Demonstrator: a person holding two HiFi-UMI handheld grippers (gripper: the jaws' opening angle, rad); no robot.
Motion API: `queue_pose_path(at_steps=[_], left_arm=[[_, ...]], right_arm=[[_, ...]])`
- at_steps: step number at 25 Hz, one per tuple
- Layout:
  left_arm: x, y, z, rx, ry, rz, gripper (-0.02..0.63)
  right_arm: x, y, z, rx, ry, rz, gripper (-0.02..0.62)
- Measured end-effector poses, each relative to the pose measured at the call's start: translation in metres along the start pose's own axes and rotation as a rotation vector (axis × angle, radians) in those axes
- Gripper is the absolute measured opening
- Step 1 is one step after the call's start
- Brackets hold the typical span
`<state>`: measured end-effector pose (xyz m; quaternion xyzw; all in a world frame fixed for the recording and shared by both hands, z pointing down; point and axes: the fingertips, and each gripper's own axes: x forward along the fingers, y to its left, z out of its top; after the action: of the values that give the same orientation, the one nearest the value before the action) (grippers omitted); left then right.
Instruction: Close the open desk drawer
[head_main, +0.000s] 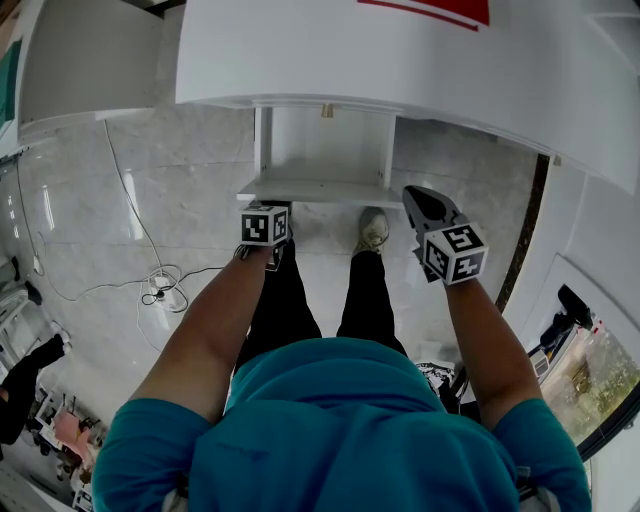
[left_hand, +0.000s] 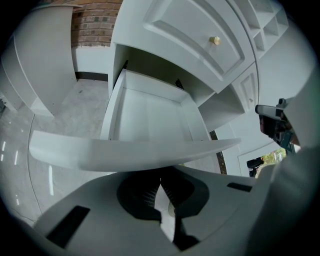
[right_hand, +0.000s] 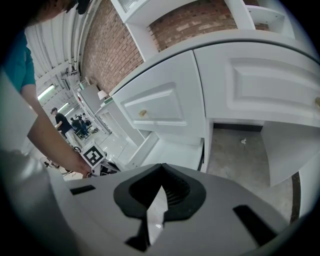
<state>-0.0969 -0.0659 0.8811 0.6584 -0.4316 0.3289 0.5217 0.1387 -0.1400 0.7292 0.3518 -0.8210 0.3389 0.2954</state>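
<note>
Showroom-like hall: white cabinets (right_hand: 165, 100), brick wall (right_hand: 107, 50), polished stone floor (head_main: 190, 180).

**Three cameras on one open drawer**

The head view looks steeply down from above the person's teal shoulders. It takes in both arms, the left gripper (head_main: 266, 215), the right gripper (head_main: 420, 200) and the pulled-out white drawer (head_main: 320, 186) of the white panelled desk (head_main: 400, 60). The left gripper view sits very near, just under the drawer's front board (left_hand: 130, 152), and faces up into the drawer box. The right gripper view looks from the drawer's right side, angled leftward across the desk front. It shares the drawer (right_hand: 170, 150) with the other two views and catches the left gripper's marker cube (right_hand: 93, 156).
</note>
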Motion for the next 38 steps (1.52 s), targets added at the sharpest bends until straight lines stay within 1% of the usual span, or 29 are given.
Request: queue_pose_path(at_steps=[15, 38], left_arm=[[0.008, 0.004, 0.049, 0.004, -0.050, 0.011, 0.015], [0.015, 0.010, 0.094, 0.013, -0.084, 0.021, 0.015]], right_arm=[[0.005, -0.008, 0.004, 0.010, -0.004, 0.005, 0.021], [0.010, -0.016, 0.010, 0.026, -0.011, 0.000, 0.021]])
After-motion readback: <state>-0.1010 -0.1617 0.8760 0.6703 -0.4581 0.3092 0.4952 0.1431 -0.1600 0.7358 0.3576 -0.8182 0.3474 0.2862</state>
